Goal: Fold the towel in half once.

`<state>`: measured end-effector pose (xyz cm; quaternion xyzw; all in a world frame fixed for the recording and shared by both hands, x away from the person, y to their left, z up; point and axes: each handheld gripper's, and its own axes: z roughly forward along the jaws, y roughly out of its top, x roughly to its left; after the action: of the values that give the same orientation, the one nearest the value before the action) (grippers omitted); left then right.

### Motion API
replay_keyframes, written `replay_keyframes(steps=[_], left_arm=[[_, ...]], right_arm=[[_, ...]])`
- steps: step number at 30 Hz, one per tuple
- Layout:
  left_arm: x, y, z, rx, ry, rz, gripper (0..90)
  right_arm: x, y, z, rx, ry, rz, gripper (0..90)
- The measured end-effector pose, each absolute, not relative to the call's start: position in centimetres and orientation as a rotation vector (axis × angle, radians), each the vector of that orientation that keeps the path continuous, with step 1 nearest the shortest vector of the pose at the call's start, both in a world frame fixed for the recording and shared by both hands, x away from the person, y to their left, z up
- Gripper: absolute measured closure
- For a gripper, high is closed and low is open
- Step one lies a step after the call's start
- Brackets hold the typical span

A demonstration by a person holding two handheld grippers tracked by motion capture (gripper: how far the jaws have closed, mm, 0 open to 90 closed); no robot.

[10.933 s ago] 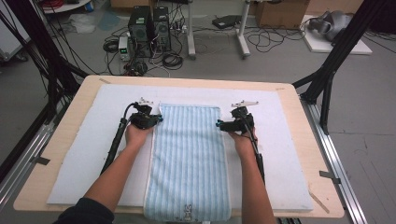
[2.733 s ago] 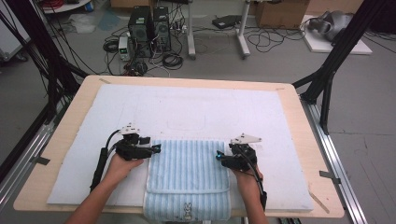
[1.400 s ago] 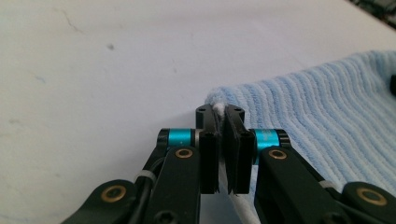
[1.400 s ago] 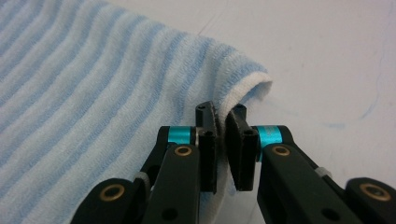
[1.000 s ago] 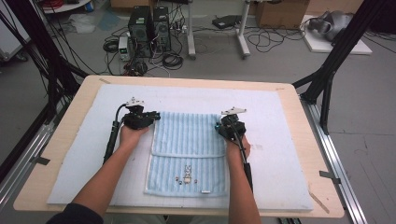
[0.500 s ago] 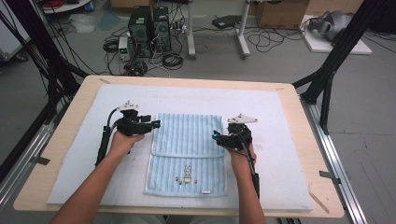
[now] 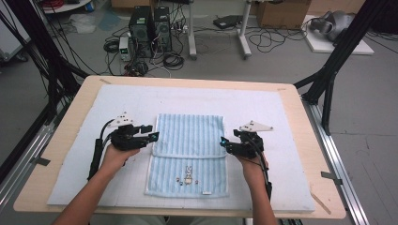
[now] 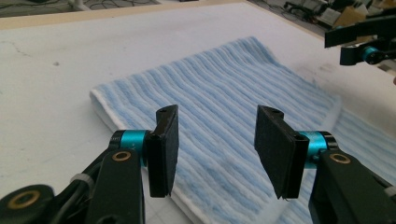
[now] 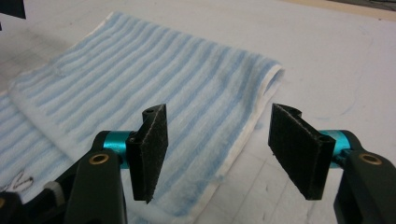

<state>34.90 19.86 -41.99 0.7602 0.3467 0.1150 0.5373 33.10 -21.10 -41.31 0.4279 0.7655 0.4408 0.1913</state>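
A pale blue striped towel [image 7: 189, 152], folded with its upper layer doubled over, is laid flat on the white mat [image 7: 281, 122]. It is flanked by the left gripper [image 7: 153, 135] and right gripper [image 7: 222, 141], whose jaws are parted, empty, just narrowed after release.

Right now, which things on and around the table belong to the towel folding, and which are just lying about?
In the job: light blue striped terry towel; left gripper, open; right gripper, open; white padded mat.

Lying about: black computer towers; tangled floor cables; brown cardboard box.

Even, soft overhead light; slightly blurry frames
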Motion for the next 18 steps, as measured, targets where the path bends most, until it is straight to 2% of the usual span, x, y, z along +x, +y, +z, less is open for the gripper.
replay_keyframes(steps=[8,18], left_arm=[[33.0,19.2,-43.4,1.944,0.754,0.263,55.8],[32.6,18.3,-44.3,2.054,0.742,0.276,52.3]], right_arm=[[31.2,-21.5,-42.1,1.202,2.149,1.295,37.5],[30.5,-21.2,-43.0,1.219,2.157,1.31,37.4]])
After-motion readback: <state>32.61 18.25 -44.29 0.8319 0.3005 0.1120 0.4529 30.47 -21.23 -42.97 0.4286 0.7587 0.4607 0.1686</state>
